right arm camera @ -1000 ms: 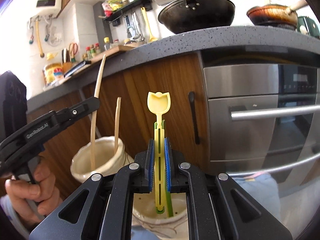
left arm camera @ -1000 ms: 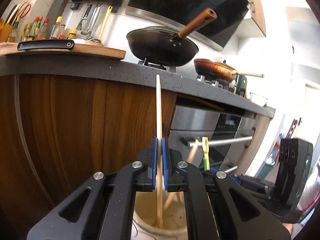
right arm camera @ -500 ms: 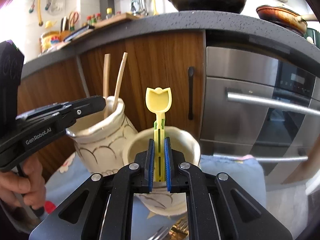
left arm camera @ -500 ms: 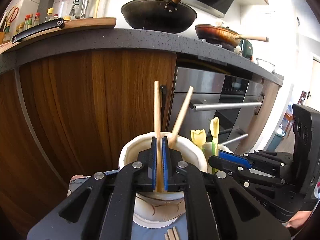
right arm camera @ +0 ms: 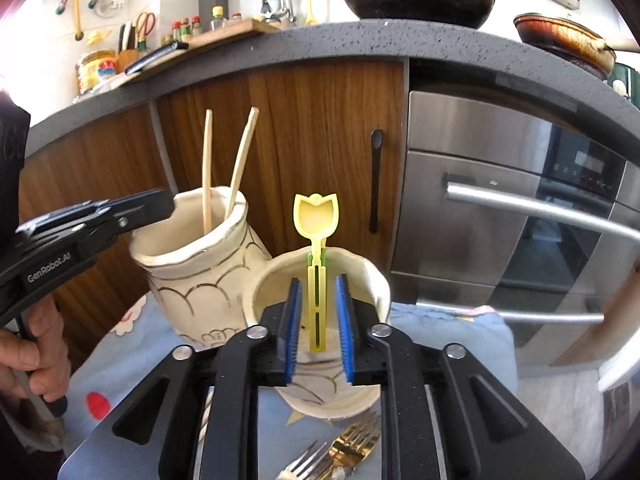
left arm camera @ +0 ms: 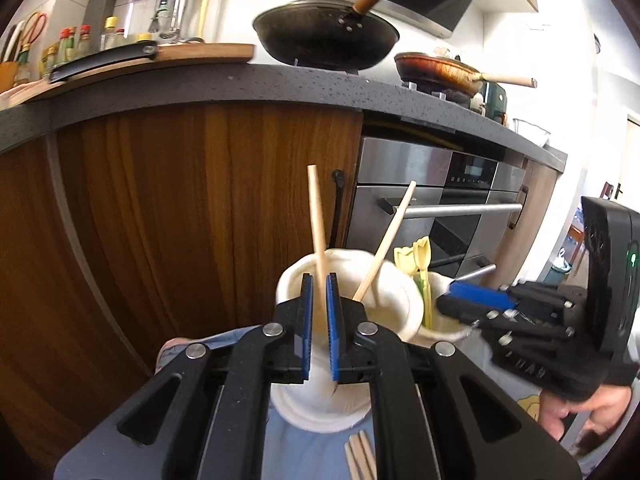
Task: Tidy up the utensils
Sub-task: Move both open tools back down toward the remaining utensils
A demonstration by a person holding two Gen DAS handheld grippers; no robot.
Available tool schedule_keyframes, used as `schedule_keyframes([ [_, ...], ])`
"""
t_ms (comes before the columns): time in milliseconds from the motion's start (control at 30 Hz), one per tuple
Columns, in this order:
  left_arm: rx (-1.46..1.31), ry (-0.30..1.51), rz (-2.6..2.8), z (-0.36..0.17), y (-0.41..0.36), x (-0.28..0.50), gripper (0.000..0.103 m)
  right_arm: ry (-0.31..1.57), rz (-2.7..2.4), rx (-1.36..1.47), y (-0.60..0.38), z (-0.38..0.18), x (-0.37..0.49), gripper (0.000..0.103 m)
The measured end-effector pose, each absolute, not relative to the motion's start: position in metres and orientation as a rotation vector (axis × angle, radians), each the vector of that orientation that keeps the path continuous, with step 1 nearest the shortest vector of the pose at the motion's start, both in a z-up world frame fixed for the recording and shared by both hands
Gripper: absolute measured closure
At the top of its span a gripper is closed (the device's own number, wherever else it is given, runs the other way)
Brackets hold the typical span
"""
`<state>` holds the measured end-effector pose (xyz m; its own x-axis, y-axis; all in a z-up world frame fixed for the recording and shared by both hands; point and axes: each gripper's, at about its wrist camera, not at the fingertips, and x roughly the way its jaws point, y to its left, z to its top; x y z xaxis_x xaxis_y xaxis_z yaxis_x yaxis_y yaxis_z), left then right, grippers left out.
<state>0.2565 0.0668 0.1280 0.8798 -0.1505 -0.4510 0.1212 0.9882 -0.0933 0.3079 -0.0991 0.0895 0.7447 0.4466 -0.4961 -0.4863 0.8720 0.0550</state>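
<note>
Two cream ceramic jars stand side by side on a blue cloth [right arm camera: 132, 356] below a dark kitchen counter [left arm camera: 248, 88].

The left gripper [left arm camera: 319, 320] reaches over the left jar [left arm camera: 404, 300]. A wooden chopstick [left arm camera: 318, 220] stands between its blue pads, which are slightly parted and just opening; whether they still press on it cannot be told. A second chopstick [left arm camera: 390, 236] leans in the same jar.

The right gripper [right arm camera: 319, 328] is at the right jar [right arm camera: 376, 284]. Its jaws are opening, with clear gaps either side of a yellow tulip-shaped spoon [right arm camera: 316, 216] that stands upright inside the jar.

More chopsticks [left arm camera: 360, 456] and forks [right arm camera: 340, 452] lie on the cloth, near the grippers.

A hand [right arm camera: 40, 344] grips the left handle.
</note>
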Motion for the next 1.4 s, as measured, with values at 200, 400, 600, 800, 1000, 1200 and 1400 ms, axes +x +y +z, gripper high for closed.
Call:
schedule_keyframes([
  [200, -0.067, 0.459, -0.141, 0.119, 0.081, 0.214, 0.083, 0.500, 0.498, -0.091, -0.122, 0.091, 0.273, 0.078],
  [400, -0.095, 0.515, -0.131, 0.093, 0.091, 0.185, 0.075, 0.550, 0.474, -0.093, -0.139, 0.075, 0.249, 0.073],
  [600, -0.134, 0.617, -0.155, 0.059, 0.088, 0.173, 0.074, 0.633, 0.462, -0.068, -0.147, 0.042, 0.232, 0.073],
  [800, -0.105, 0.711, -0.204, 0.032, 0.067, 0.166, 0.073, 0.693, 0.470, -0.032, -0.151, 0.016, 0.223, 0.073],
  [1000, -0.050, 0.781, -0.217, 0.015, 0.046, 0.167, 0.074, 0.729, 0.473, -0.004, -0.155, 0.001, 0.216, 0.073],
  [1200, -0.016, 0.819, -0.206, 0.002, 0.036, 0.168, 0.074, 0.760, 0.486, 0.012, -0.156, -0.009, 0.213, 0.073],
  [1400, -0.010, 0.826, -0.203, -0.003, 0.035, 0.170, 0.073, 0.790, 0.507, 0.019, -0.147, -0.013, 0.216, 0.073],
])
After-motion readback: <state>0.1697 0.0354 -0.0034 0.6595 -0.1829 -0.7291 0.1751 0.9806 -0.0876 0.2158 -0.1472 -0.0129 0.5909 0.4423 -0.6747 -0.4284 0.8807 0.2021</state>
